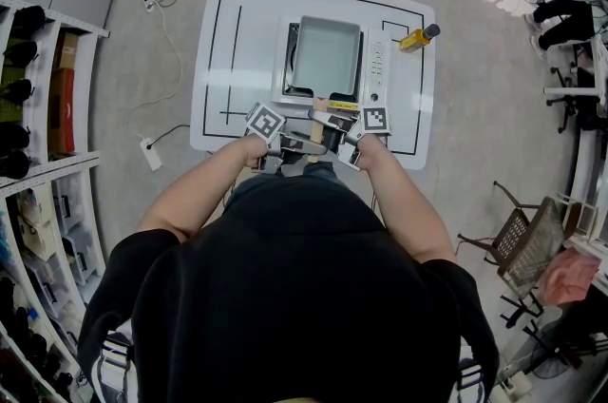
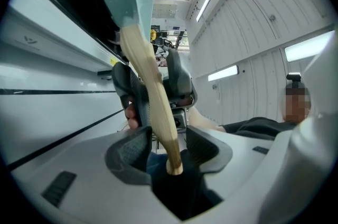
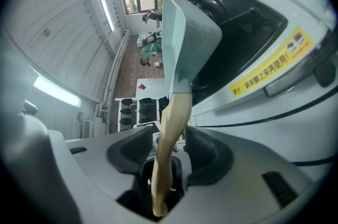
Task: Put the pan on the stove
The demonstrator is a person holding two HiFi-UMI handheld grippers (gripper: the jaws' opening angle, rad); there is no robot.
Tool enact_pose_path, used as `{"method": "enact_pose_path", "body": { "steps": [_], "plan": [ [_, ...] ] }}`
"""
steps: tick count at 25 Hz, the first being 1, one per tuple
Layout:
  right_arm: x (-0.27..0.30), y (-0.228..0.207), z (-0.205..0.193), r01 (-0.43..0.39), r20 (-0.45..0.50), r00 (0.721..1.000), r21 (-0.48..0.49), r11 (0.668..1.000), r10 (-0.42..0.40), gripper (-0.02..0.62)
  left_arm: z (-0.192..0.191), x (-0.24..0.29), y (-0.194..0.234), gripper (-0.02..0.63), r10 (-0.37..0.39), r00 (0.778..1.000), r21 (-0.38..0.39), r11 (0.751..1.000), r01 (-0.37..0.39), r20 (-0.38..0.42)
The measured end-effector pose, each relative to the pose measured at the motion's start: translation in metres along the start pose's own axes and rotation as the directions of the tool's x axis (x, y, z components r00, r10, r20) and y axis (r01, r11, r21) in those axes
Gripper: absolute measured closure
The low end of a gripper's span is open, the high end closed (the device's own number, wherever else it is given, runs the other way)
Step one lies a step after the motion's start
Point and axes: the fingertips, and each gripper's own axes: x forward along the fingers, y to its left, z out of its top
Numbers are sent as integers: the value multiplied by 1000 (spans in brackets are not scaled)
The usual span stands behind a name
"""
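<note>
Sitting on the stove (image 1: pixel 378 64), pan (image 1: pixel 326 57) looks placed; only letting go is left.
Stove is on the white table (image 1: pixel 217 59). Left gripper (image 2: pixel 168 146) and right gripper (image 3: pixel 168 151) both have jaws spread, with the handle (image 2: pixel 153 96) passing between the ribbed dark pads, not pinched. Pan is shallow, rectangular, matte grey-green. Handle is pale, smooth wood with a slight curve.

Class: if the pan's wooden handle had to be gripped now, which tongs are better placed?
Probably the right: the handle runs deep into the open right tongs, while the open left tongs enclose only its end.
</note>
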Motion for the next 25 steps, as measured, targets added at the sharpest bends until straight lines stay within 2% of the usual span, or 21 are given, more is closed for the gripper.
{"method": "enact_pose_path", "body": {
  "steps": [3,7,11,15,19,25],
  "plan": [
    [-3,-2,1,42,17,999,9,999,-42,393,3,-6,2,410,24,1000,4,1000,-24,11],
    [-9,-5,4,87,41,995,-16,996,-87,390,6,-10,-1,407,4,998,-31,1000,-3,59],
    [-18,-9,8,128,68,990,-34,991,-126,380,10,-18,4,405,39,997,28,999,-41,63],
    [-28,-12,11,159,101,983,-35,987,-154,373,11,-24,3,399,52,995,5,999,-53,89],
    [-36,-15,14,197,131,973,-65,978,-188,367,13,-30,3,391,81,992,33,996,-84,95],
    [-55,-22,21,286,197,945,-99,953,-263,367,20,-44,6,389,150,981,99,982,-162,120]
  ]
}}
